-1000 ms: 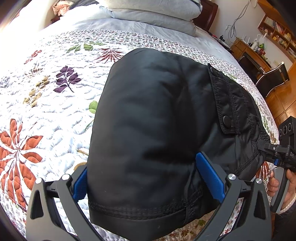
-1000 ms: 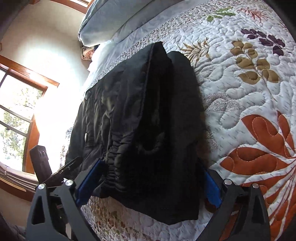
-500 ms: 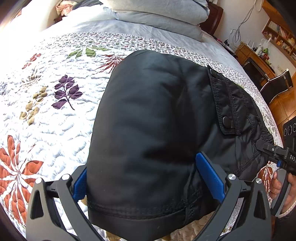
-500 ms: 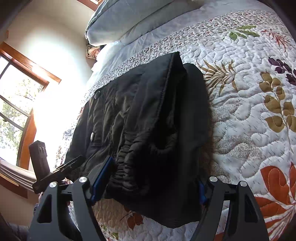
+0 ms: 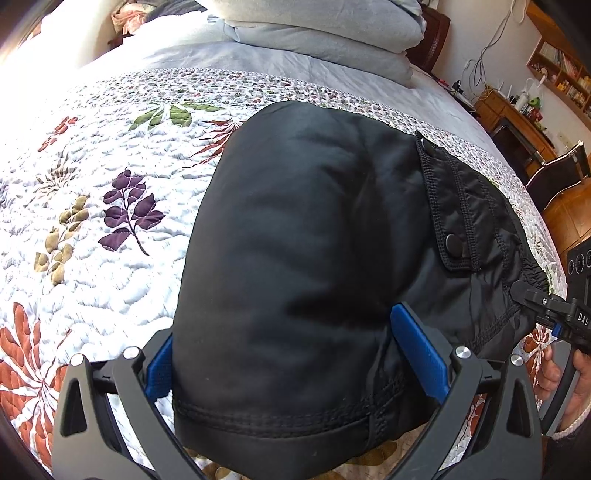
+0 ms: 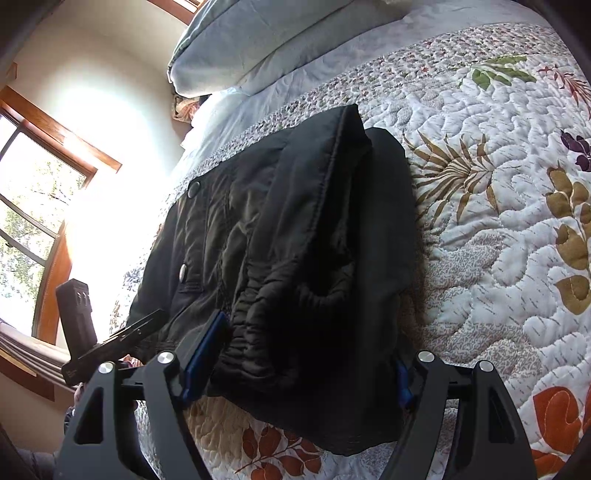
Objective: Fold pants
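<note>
Nearest of all, two grippers clasp one pair of black pants (image 5: 295,258), which lies folded into a thick bundle on the quilt (image 5: 92,184). At the hemmed end of the pants, the left gripper (image 5: 295,362) straddles the bundle, its two blue ribbed pads pressed against the cloth on either side, so it grips the pants across their full width. At the gathered waistband end, the right gripper (image 6: 295,369) likewise has the bundle between its two blue pads; its jaws have just been closing and now sit against the fabric, gripping it. A hand (image 5: 550,369) shows beside the pants in the left wrist view, holding the right tool's handle.

The pants are smooth, faintly shiny woven cloth with double-stitched seams, an elastic puckered waistband, and one flapped pocket bearing two round metal snaps (image 5: 454,242). Around the pants the quilt is white, puffy and stitched in wavy lines, printed with rust, purple, olive and green leaves.

Beyond the pants lie two stacked pale blue pillows (image 5: 325,33). Farther off from the pants stand a wooden-framed window (image 6: 40,206) and a wooden shelf unit (image 5: 554,70).
</note>
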Demonstrator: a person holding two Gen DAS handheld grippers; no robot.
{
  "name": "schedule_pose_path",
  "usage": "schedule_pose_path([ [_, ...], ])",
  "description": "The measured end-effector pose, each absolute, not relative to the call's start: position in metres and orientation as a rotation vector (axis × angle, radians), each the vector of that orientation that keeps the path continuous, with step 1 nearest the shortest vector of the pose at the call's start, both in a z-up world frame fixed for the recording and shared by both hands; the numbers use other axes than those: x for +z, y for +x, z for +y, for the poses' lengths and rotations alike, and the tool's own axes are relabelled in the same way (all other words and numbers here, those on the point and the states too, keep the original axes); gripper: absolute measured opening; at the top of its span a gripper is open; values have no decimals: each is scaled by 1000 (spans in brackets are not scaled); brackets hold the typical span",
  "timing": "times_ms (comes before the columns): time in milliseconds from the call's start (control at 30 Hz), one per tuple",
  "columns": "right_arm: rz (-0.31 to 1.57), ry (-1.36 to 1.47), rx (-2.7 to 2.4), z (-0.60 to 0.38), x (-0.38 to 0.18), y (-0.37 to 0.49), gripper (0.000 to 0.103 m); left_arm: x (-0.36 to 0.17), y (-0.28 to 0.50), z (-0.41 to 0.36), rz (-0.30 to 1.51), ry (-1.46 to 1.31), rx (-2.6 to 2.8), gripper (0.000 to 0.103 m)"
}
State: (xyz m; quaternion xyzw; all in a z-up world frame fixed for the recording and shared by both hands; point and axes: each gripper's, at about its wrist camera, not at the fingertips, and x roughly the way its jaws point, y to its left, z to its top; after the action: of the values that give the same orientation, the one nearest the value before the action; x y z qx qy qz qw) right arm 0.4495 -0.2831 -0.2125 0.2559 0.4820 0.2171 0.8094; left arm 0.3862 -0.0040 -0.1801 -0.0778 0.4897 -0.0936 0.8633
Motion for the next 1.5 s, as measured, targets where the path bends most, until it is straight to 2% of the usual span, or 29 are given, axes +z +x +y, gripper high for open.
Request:
schedule_pose_path([
  [533, 1015, 539, 457, -279, -220, 449, 77, -182, 386, -7, 1014, -144, -194, 101],
  [1067, 1023, 585, 437, -293, -227, 442, 86, -182, 378, -3, 997, -132, -211, 101],
  [1500, 1018, 597, 395, -311, -219, 418, 86, -166, 350, 5, 951, -33, -195, 101],
])
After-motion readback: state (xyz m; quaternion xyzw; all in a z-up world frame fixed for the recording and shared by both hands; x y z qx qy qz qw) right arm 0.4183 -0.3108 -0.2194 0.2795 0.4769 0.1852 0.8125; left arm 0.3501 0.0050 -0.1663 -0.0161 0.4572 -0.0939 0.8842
